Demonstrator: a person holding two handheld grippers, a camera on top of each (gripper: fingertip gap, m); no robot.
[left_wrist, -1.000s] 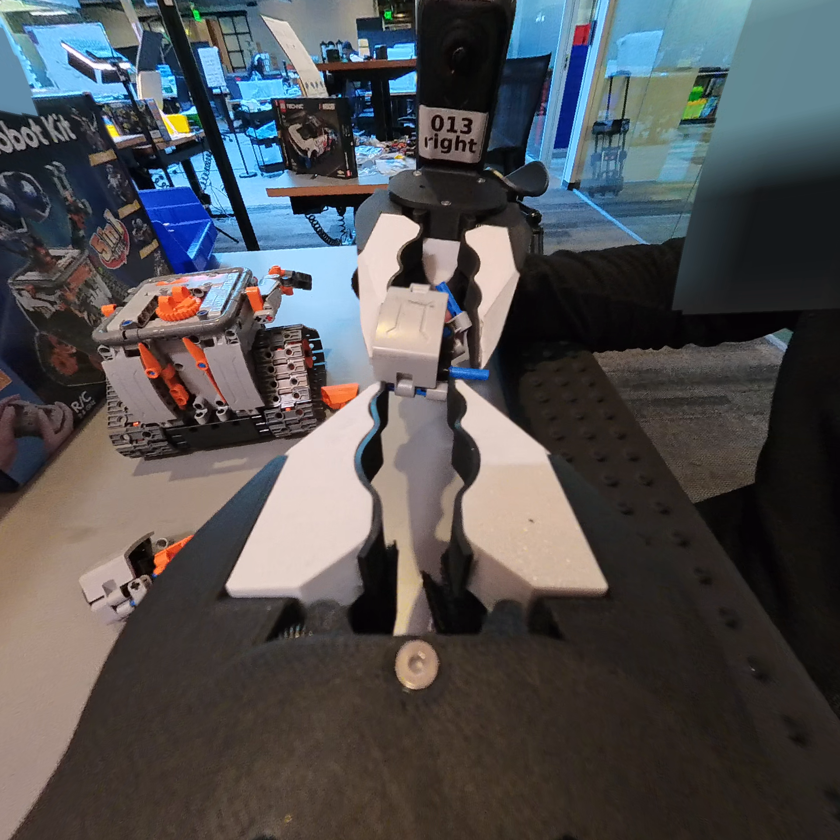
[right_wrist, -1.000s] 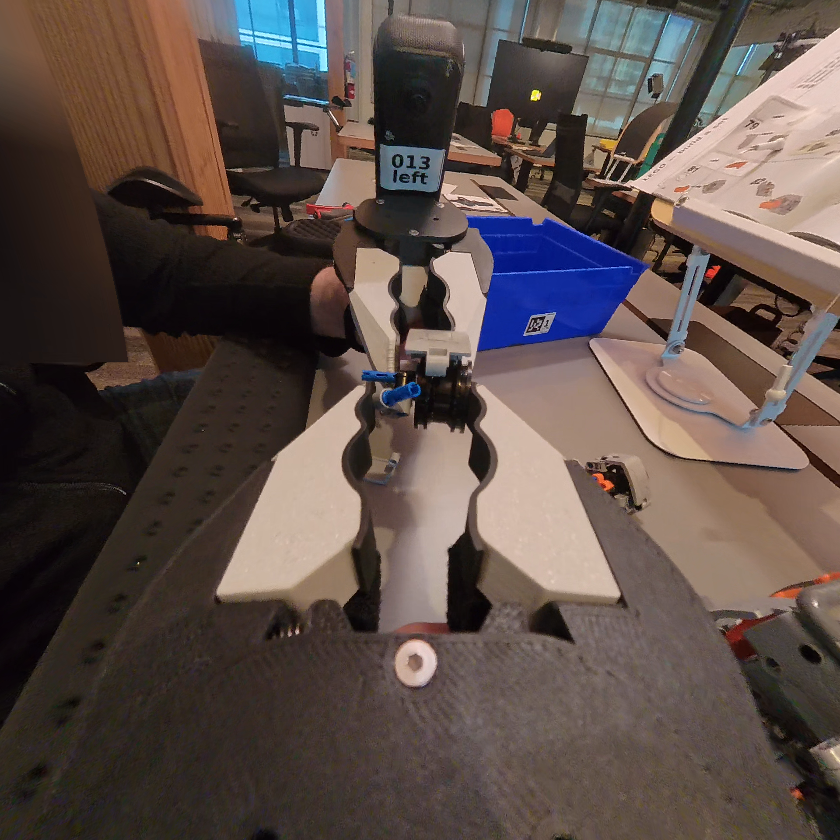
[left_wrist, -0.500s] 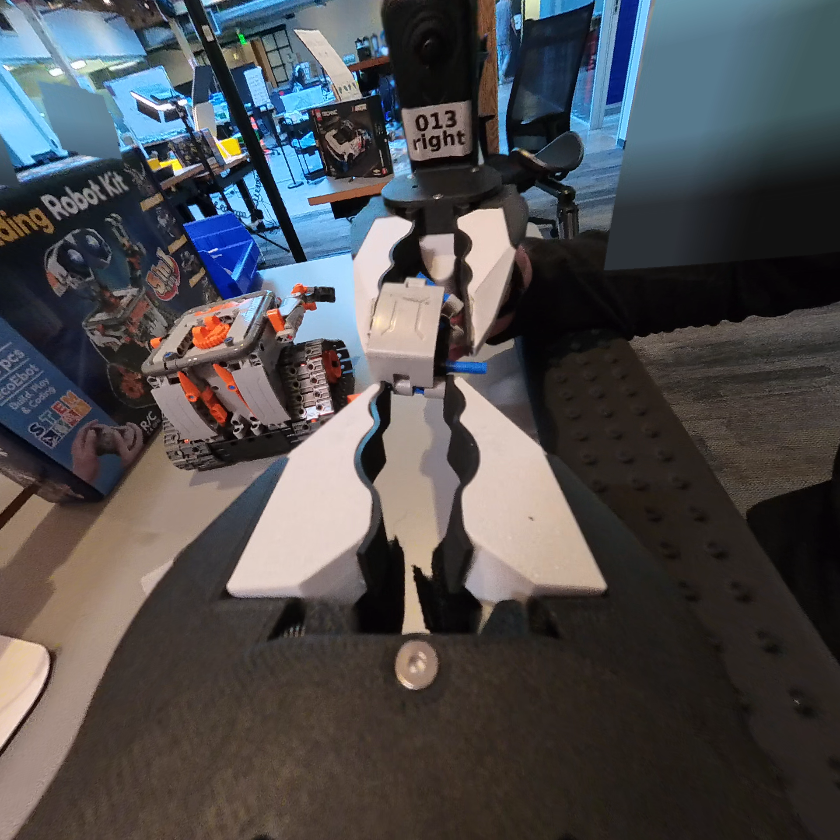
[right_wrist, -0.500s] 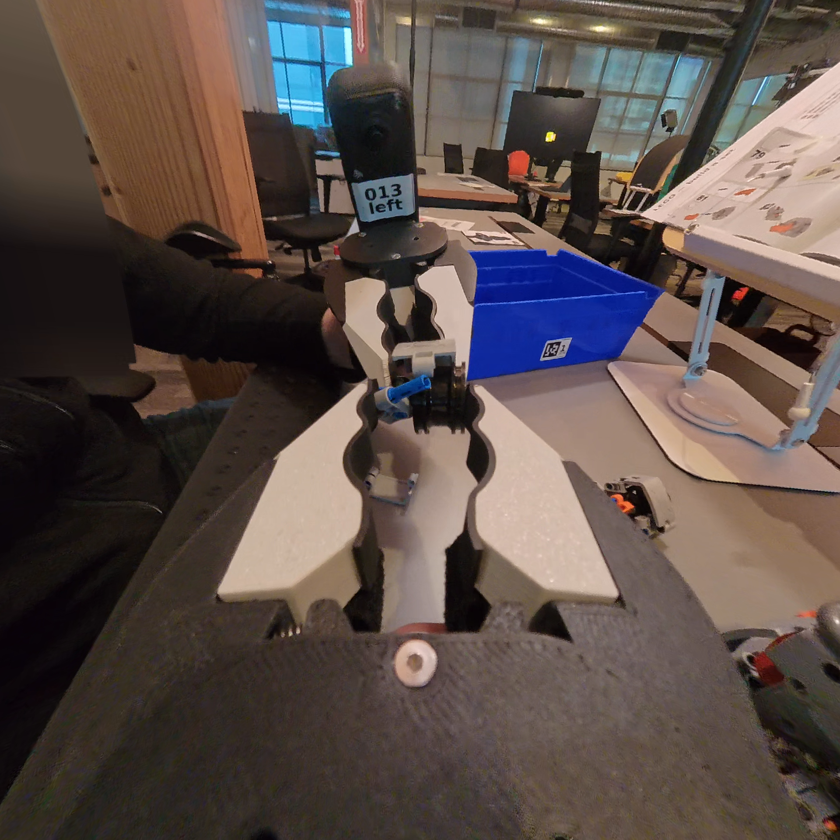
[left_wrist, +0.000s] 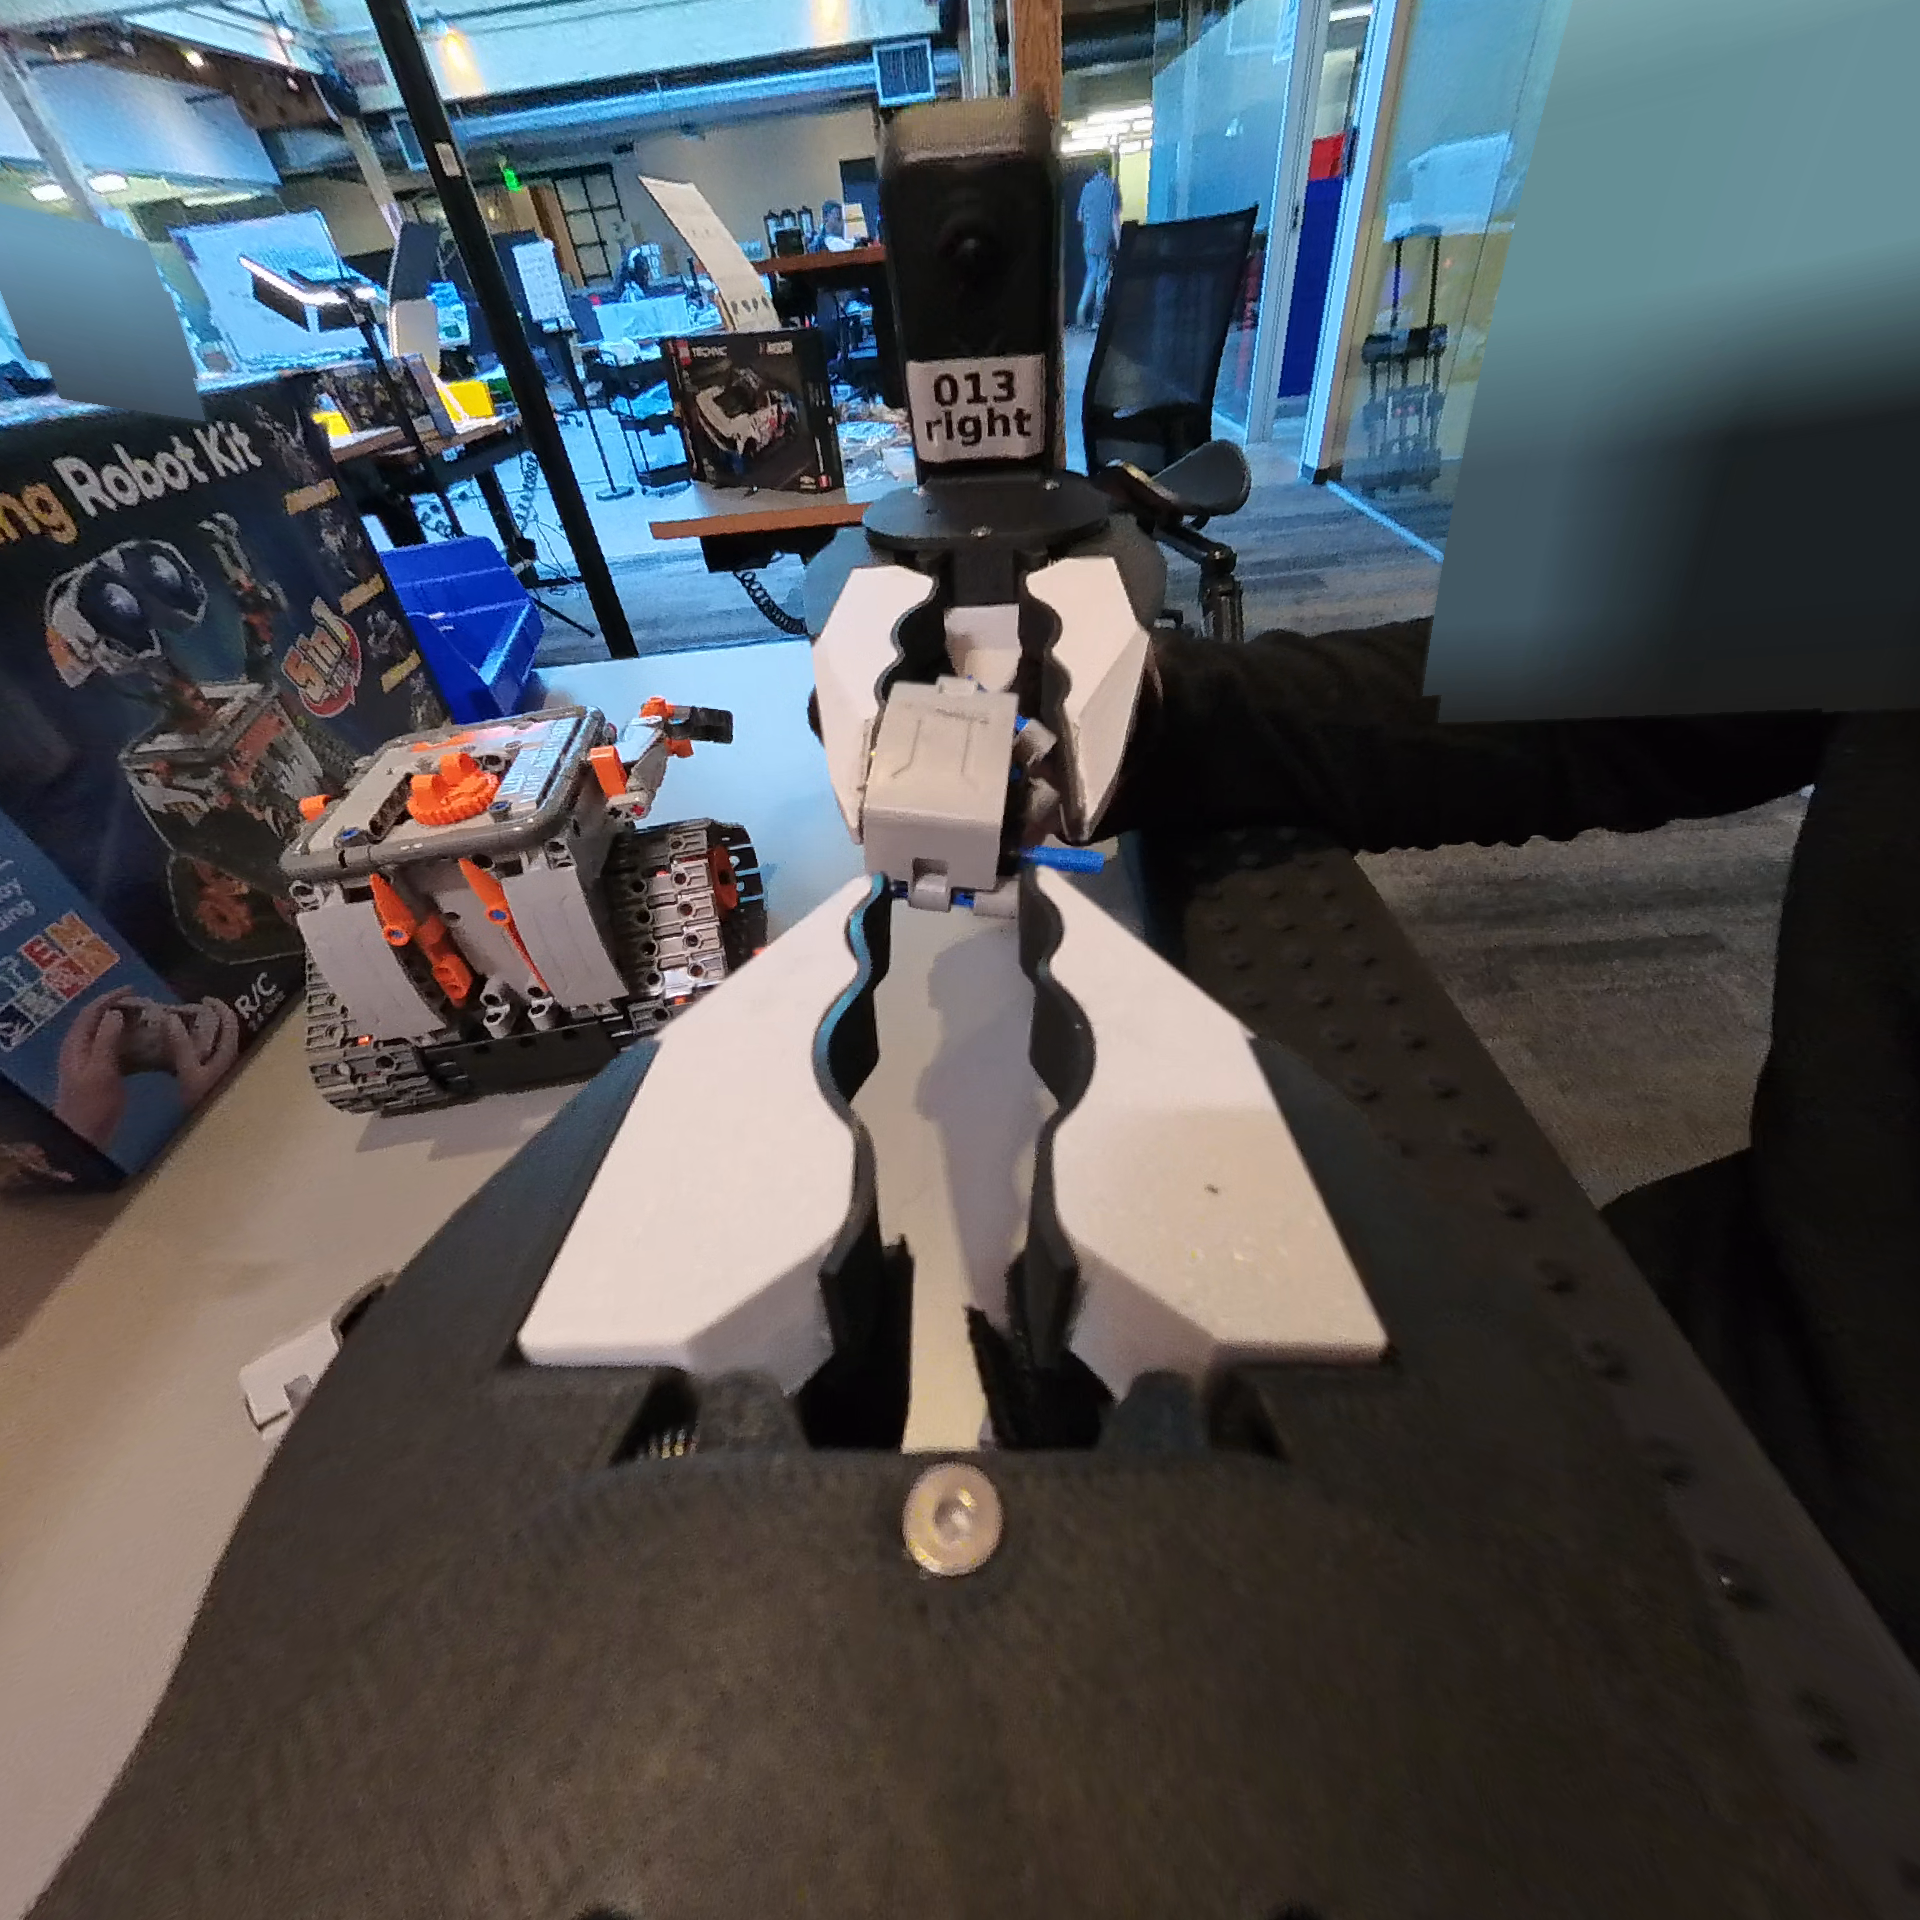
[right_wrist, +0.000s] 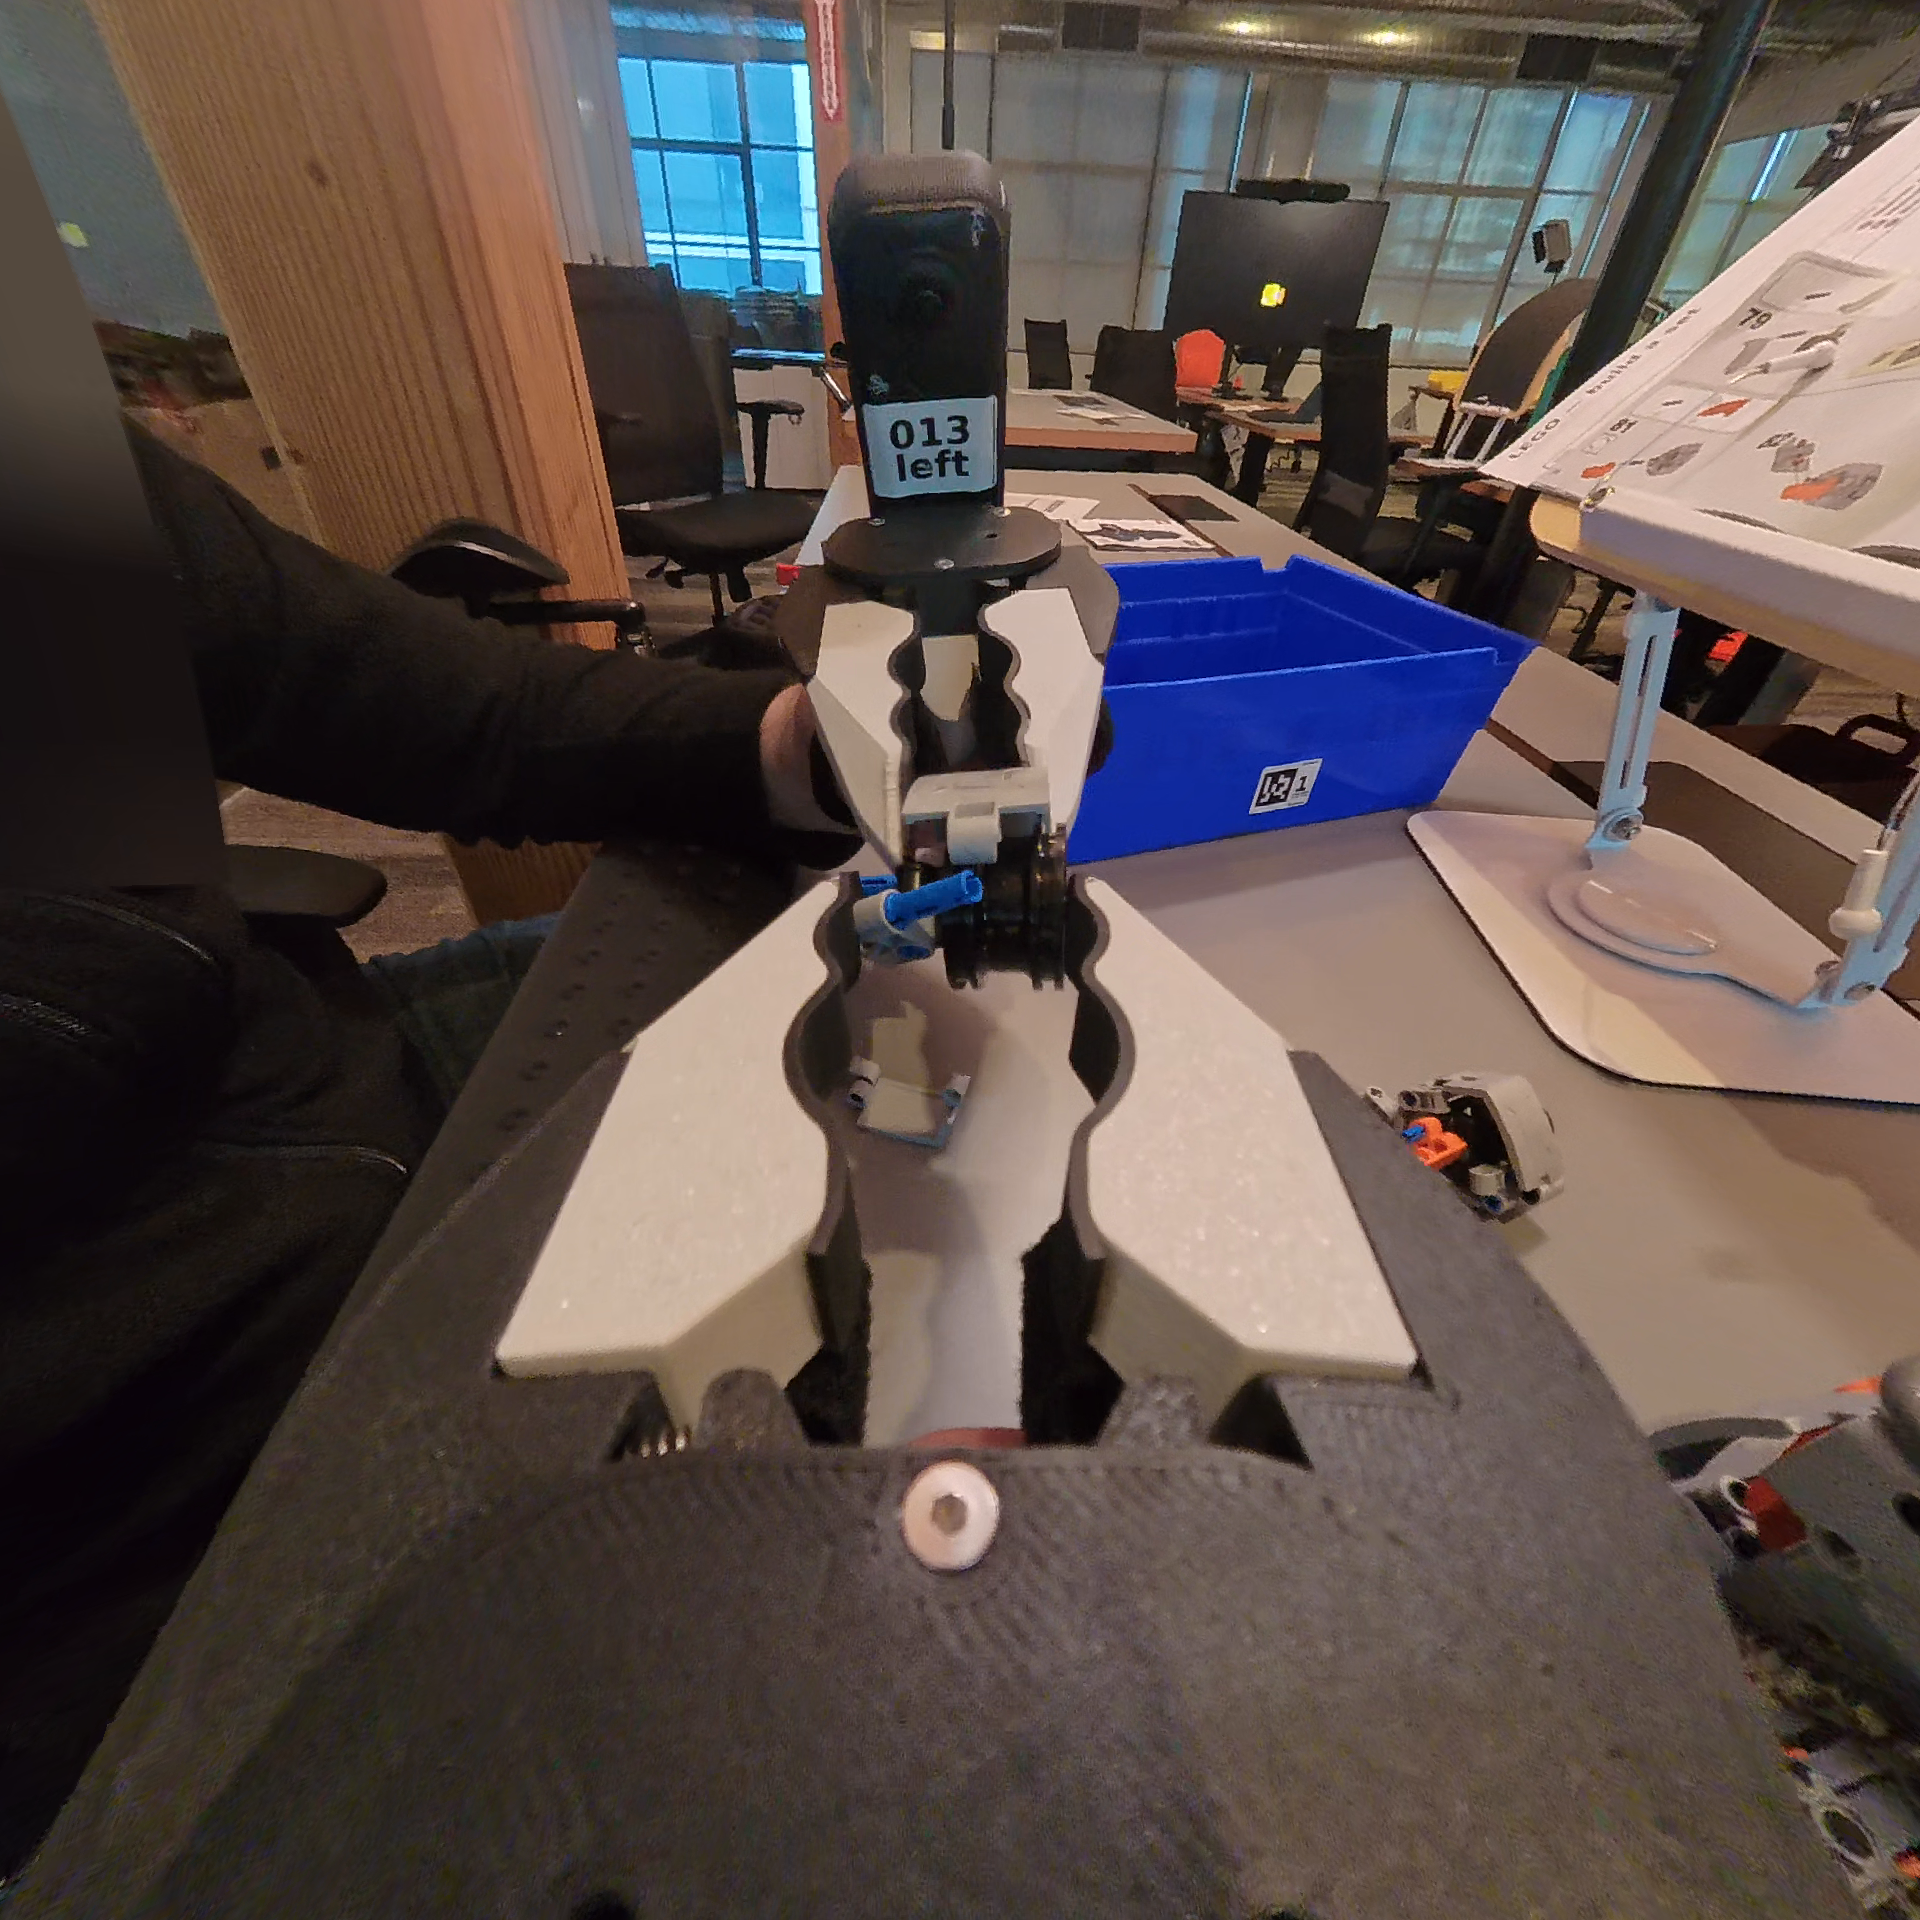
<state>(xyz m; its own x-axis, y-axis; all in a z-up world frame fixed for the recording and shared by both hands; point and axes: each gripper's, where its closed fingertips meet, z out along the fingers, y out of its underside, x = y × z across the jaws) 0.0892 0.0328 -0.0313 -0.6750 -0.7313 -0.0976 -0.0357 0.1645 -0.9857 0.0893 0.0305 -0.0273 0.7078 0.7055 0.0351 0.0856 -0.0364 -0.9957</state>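
The two grippers meet tip to tip above the grey table (right_wrist: 1351, 997), sharing one small brick assembly (left_wrist: 940, 790) — a grey block with black wheels and blue pins. The left gripper (left_wrist: 951, 899) pinches its lower end; the right gripper (right_wrist: 971, 914) clamps the wheel side. A tracked brick robot (left_wrist: 499, 894) stands near, a blue bin (right_wrist: 1299, 707) beyond, and a loose grey piece (right_wrist: 909, 1107) lies below.

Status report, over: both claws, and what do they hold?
Left claw and right claw both shut on grey brick assembly, above table. Loose grey piece on table beneath. Tracked model apart, aside.
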